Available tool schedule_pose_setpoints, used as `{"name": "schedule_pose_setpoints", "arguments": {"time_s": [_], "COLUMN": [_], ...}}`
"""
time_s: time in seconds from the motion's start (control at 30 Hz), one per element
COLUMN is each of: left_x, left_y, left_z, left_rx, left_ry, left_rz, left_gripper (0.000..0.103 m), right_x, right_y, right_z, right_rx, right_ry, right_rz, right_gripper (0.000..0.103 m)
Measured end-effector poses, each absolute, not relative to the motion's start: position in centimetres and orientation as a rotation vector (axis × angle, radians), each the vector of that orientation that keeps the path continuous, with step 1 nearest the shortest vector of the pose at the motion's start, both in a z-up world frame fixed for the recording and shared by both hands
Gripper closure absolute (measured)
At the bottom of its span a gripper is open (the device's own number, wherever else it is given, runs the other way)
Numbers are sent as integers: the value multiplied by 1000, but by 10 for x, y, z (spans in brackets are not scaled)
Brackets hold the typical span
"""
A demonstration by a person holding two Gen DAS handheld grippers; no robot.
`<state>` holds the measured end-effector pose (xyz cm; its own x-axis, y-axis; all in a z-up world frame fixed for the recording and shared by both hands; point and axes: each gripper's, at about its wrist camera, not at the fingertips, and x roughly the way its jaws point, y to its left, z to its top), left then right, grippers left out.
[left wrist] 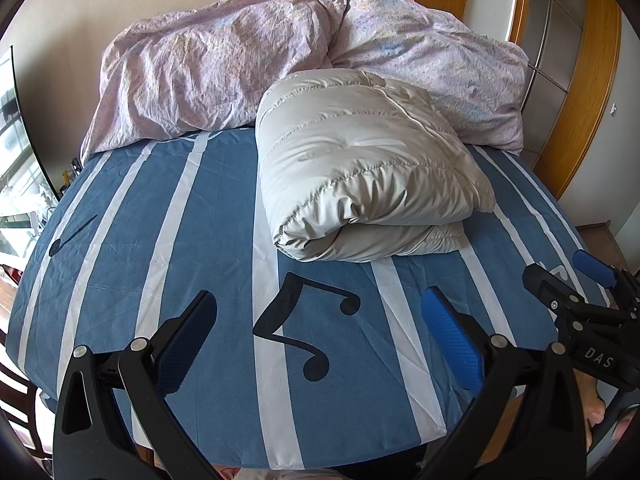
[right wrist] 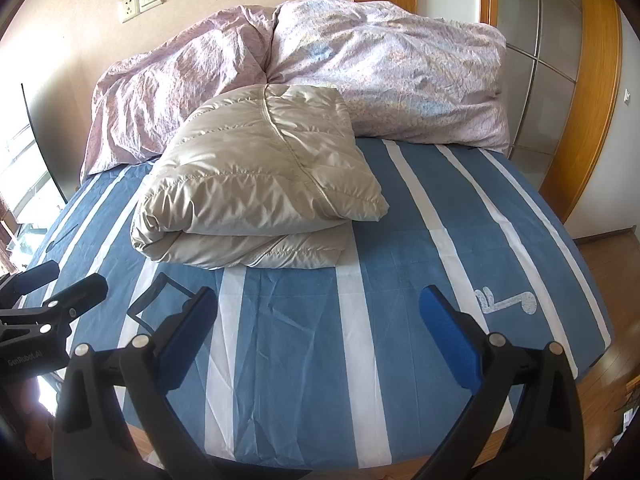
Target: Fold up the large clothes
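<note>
A beige quilted down jacket [left wrist: 360,172] lies folded into a thick bundle on the blue striped bed sheet [left wrist: 208,248], past the middle of the bed; the right wrist view shows the same jacket [right wrist: 256,188] left of centre. My left gripper [left wrist: 320,328] hangs open over the near part of the sheet, well short of the jacket, with nothing between its fingers. My right gripper [right wrist: 320,328] is open too and holds nothing. In the left wrist view the right gripper [left wrist: 572,276] shows at the right edge. The left gripper [right wrist: 60,284] shows at the left edge of the right wrist view.
A crumpled pink floral duvet [left wrist: 224,68] is heaped along the head of the bed against the wall. A wooden-framed wardrobe [right wrist: 560,60] stands at the right. A window [left wrist: 16,152] lies to the left. Wooden floor [right wrist: 612,264] shows beside the bed.
</note>
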<state>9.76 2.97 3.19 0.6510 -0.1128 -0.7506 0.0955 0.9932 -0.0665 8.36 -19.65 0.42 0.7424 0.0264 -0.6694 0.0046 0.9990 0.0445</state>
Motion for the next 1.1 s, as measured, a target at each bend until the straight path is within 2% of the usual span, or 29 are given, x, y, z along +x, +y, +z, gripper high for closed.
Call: {"name": "schedule_pose_setpoints", "arguments": {"time_s": [1.1], "left_x": [98], "left_y": [30], "left_z": [31], "left_rx": [-17], "left_ry": [854], "left_rz": [-118], "left_gripper": [1], "right_x": [86], "right_y": [-198], "right_z": [2], "right_rx": [46], "right_ry": [740], "right_rz": [12], "right_gripper": [2]}}
